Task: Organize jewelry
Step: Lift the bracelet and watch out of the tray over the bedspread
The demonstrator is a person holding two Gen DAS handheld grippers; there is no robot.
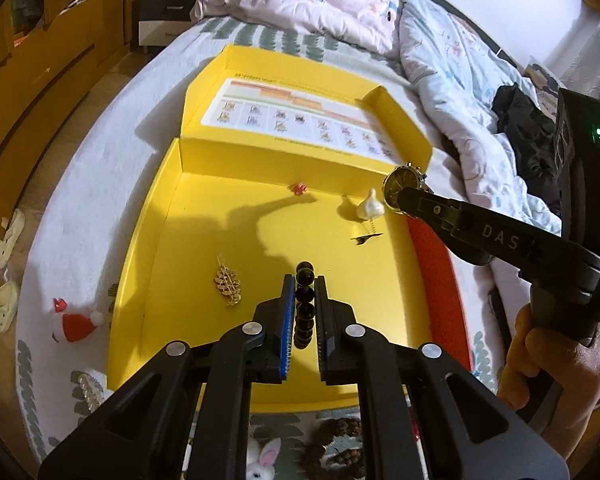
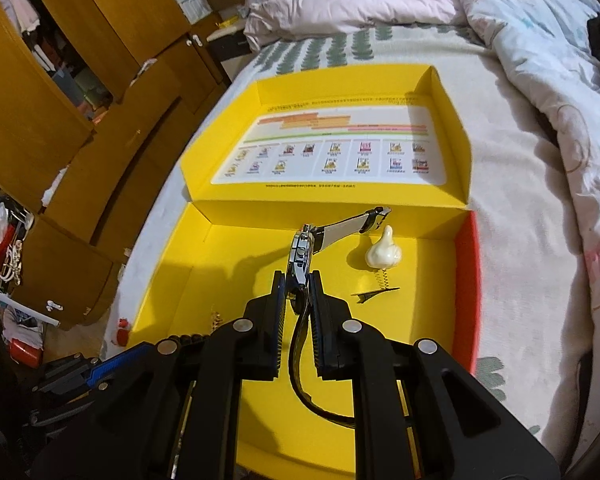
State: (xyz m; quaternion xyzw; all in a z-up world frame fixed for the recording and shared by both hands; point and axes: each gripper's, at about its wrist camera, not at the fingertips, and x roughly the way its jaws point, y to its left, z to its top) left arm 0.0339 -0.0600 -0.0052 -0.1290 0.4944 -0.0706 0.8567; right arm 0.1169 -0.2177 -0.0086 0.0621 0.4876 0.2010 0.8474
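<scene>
Black two-finger grippers, one bare hand

The left gripper (image 1: 304, 280) and right gripper (image 2: 298, 280) share black linked arms, round silver pivot screws and blue ribbed pads; the right's handle has pale "DAS" lettering, with a green light and the bare-skinned right hand (image 1: 552, 364) behind the lettering.

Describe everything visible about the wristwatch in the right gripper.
The wristwatch has a round gold-toned case with a dark dial and shiny metal side. One strap half, pale underneath, sticks forward ending in a buckle; the other, dark with a yellowish edge, curls back between the gripper's arms. The right gripper is shut on the case, holding it edge-up above the yellow box, near the far right corner. Only the gripper's pads appear to touch it.
</scene>
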